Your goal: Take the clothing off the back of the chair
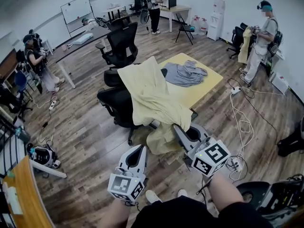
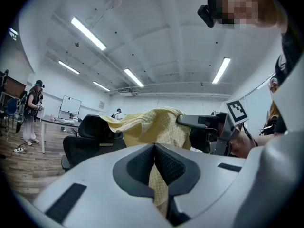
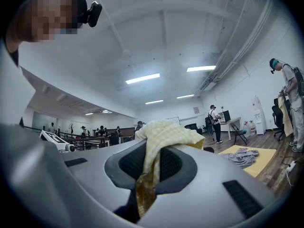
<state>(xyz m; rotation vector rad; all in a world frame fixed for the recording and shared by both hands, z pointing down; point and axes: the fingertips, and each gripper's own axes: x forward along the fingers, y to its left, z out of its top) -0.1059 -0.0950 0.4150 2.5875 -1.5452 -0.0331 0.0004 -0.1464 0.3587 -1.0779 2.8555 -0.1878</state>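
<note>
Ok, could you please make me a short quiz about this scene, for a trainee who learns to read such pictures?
1. True or false: the left gripper is open and empty.
2. What lies on the yellow table? A) a grey garment B) a laptop C) a shoe
3. Fill in: the yellow garment hangs over the back of a black ____.
Key: 1 false, it is shut on the yellow garment. 2 A. 3 chair.

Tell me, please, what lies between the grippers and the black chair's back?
Only the yellow garment, pinched by the left gripper and the right gripper, drapes up over the chair back; the head view shows it.
</note>
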